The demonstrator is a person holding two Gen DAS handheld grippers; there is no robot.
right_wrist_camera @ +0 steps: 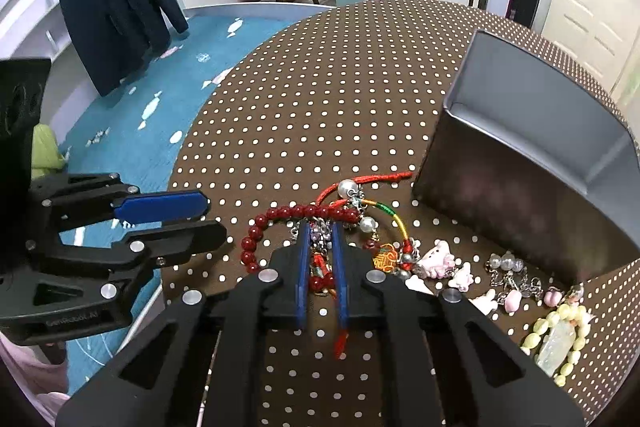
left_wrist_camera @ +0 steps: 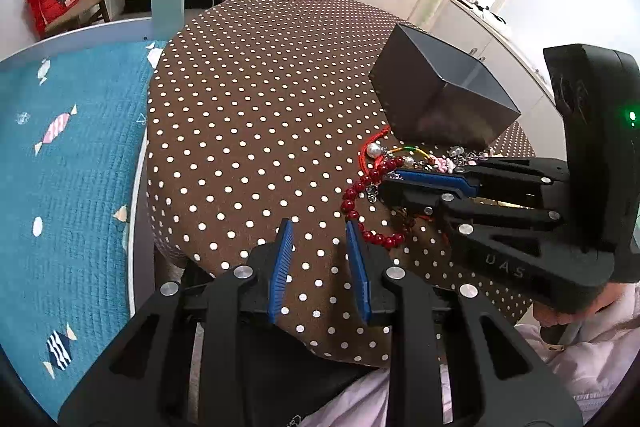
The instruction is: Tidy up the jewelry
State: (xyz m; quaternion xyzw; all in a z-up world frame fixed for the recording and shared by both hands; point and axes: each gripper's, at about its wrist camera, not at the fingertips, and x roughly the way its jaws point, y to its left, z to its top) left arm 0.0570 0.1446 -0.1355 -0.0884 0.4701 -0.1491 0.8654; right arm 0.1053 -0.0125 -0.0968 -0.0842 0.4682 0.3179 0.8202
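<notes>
Jewelry (right_wrist_camera: 320,223) lies tangled beside the grey box (right_wrist_camera: 532,163) as the right gripper (right_wrist_camera: 320,247), jaws narrowed around red beads and chain, should lift slowly; the left gripper (left_wrist_camera: 320,251) waits part-open, empty.

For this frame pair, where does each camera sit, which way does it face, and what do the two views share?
Left wrist: on the left hand-held gripper, angled down at the polka-dot tablecloth; its open blue fingers and a pale sleeve show.
Right wrist: on the right hand-held gripper, angled down at the jewelry pile, fingers nearly shut around a silver chain.
Shared: red bead bracelet, grey box, each other's gripper.
</notes>
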